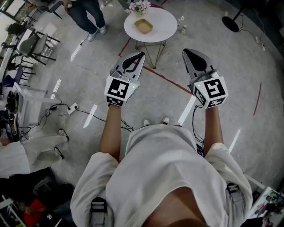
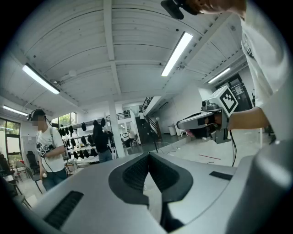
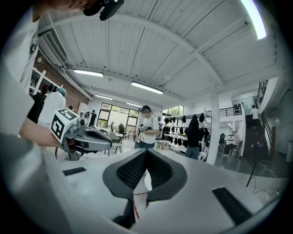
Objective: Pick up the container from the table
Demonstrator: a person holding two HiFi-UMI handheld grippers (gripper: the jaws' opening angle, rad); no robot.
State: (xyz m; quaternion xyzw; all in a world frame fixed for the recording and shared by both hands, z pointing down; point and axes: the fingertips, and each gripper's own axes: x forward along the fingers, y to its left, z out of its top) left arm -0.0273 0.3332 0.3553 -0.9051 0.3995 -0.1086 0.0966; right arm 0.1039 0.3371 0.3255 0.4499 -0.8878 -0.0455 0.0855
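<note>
The container [image 1: 143,26] is a shallow tan square dish on a small round white table [image 1: 164,27], ahead of me in the head view. Both grippers are held level at chest height, well short of the table and apart from it. My left gripper [image 1: 140,55] is shut with nothing between its jaws; its pads meet at the tip [image 2: 149,156]. On the other side, my right gripper [image 1: 185,52] is also shut and empty, pads together [image 3: 146,153]. Each gripper view shows the other gripper [image 2: 202,121] [image 3: 87,139] off to the side. Neither gripper view shows the container.
A bunch of flowers [image 1: 139,6] stands at the table's far edge. Small bottles [image 1: 181,25] sit on the floor right of the table. A person [image 1: 88,15] stands at the back left, near chairs [image 1: 33,44]. Red tape [image 1: 168,80] crosses the floor.
</note>
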